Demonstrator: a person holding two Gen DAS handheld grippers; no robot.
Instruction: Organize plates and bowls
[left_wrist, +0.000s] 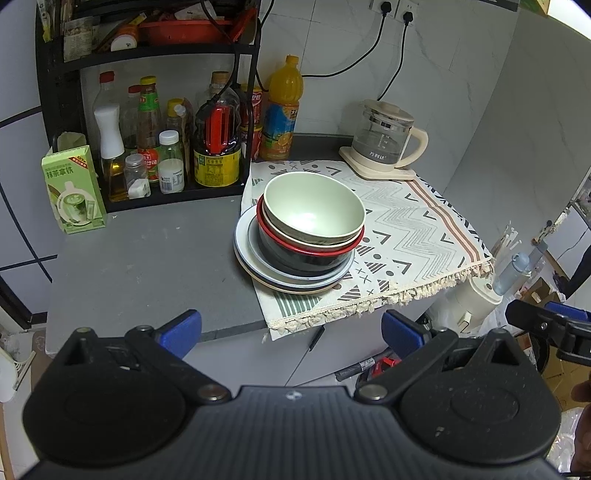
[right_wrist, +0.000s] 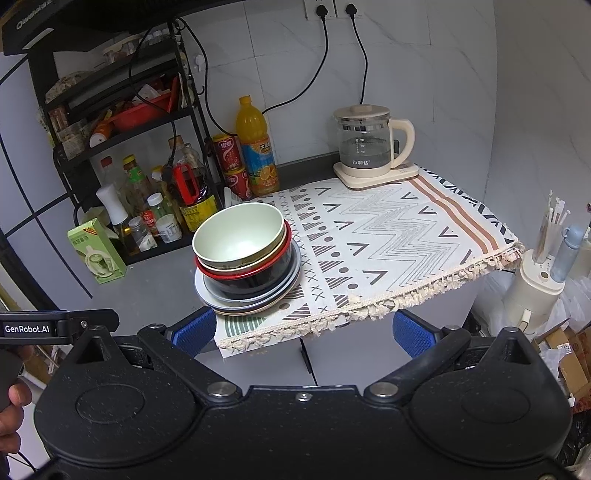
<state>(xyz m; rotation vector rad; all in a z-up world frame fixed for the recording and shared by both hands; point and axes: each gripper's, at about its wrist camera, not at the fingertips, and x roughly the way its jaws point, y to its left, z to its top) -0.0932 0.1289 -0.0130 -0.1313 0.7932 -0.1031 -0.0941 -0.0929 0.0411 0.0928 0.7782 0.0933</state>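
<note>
Stacked dishes at the cloth's 9 o'clock edge, both grippers clear of them.

The pale green bowl (left_wrist: 314, 206) tops a red-rimmed black bowl (left_wrist: 306, 254) on stacked plates (left_wrist: 258, 271). The left gripper (left_wrist: 291, 332) and right gripper (right_wrist: 304, 332) hang at 6 o'clock, jaws wide apart, holding nothing.

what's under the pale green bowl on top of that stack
Under the pale green bowl sit a cream bowl, a red-rimmed black bowl, then plates. How many plates is unclear, since the bowls cover them.
</note>
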